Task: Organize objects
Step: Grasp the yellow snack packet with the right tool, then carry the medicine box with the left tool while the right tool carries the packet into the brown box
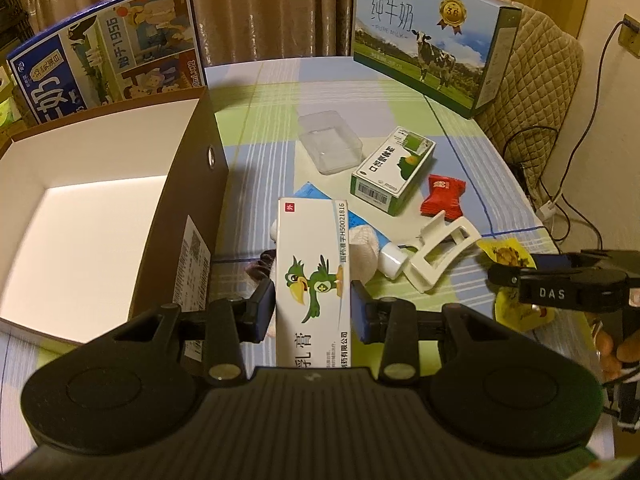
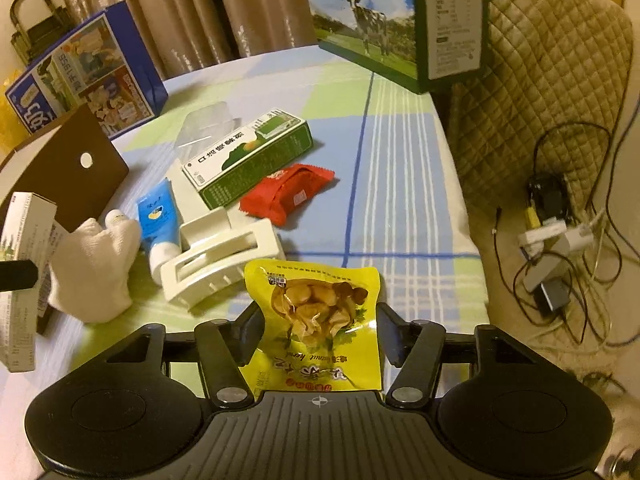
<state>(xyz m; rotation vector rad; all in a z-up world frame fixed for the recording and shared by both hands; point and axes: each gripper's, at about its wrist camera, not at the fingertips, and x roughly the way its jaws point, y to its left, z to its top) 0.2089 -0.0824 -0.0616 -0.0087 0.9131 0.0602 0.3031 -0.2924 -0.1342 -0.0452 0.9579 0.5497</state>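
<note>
My left gripper (image 1: pixel 313 312) is shut on a white ointment box with a green parrot (image 1: pixel 314 276), held just right of the open brown box (image 1: pixel 192 184) with its white inside. In the right wrist view this ointment box (image 2: pixel 24 264) shows at the far left. My right gripper (image 2: pixel 320 332) is shut on a yellow snack packet (image 2: pixel 316 304), its fingers pressing both side edges. Seen from the left wrist view, the right gripper (image 1: pixel 500 276) sits at the table's right edge with the yellow packet (image 1: pixel 508 256) poking out around it.
On the checked tablecloth (image 2: pixel 400 160) lie a clear plastic tub (image 1: pixel 330 142), a green-white box (image 1: pixel 394 170), a red packet (image 1: pixel 444 196), a white clip (image 1: pixel 440 248), a blue tube (image 2: pixel 158 216) and a white cloth (image 2: pixel 96 268). Two milk cartons (image 1: pixel 428 36) (image 1: pixel 104 44) stand behind. Cables (image 2: pixel 560 240) lie on the floor to the right.
</note>
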